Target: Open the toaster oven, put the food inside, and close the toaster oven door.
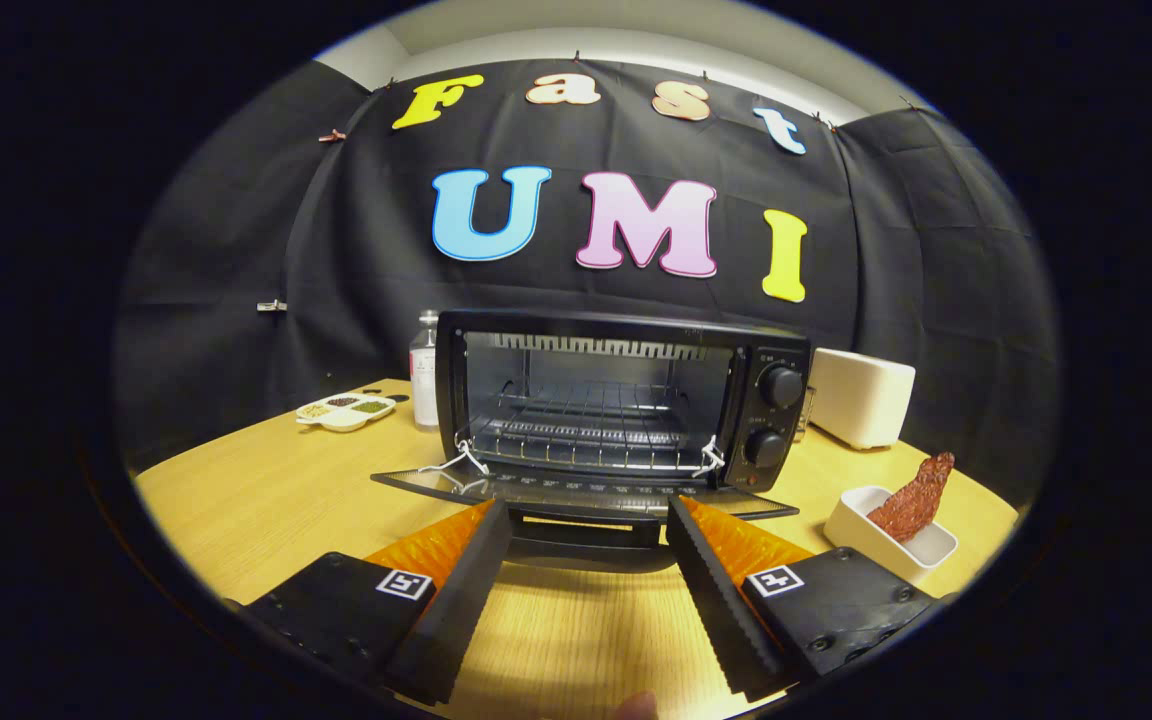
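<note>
Door [576, 492] on the toaster oven [616, 400] is already lying flat open, so the opening step looks done and the rack [586, 430] inside is sitting bare. The tongs [588, 520] are hanging just in front of the door's handle with the fingers spread wide, gripping nothing at all. The food [914, 498], a reddish-brown strip of something, is leaning in a little white dish [891, 545] on the table [266, 500], off to the right of the oven and beyond the right finger. So I'm guessing we're heading into the pick-up part now. Next move probably means swinging right, coming down over that strip and pinching it without tipping the dish. It's propped up at an angle, so grabbing the raised end seems easiest.
</note>
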Motion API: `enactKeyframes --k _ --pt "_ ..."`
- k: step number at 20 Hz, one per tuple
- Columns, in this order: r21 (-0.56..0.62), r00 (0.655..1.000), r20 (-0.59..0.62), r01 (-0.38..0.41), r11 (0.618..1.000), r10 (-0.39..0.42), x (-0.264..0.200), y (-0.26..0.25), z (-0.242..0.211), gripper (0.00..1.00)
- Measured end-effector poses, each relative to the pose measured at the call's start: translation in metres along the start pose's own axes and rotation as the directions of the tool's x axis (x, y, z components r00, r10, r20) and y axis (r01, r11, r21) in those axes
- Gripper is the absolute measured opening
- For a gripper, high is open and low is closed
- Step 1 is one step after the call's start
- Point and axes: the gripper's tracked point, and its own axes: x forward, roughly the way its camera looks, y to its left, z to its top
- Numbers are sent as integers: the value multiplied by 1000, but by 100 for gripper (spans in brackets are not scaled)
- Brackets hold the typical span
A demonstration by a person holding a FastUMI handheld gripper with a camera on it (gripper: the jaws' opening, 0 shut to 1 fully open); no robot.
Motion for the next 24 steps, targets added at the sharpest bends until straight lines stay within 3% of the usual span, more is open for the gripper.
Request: enactKeyframes --k 3,10,24 --pt "17 997 -75 -22 1000 23 -5 1 -18 98" --pt "41 997 -9 -75 996 75 -42 -15 12 98" --pt "33 993 108 39 999 -42 -58 -211 79 98"
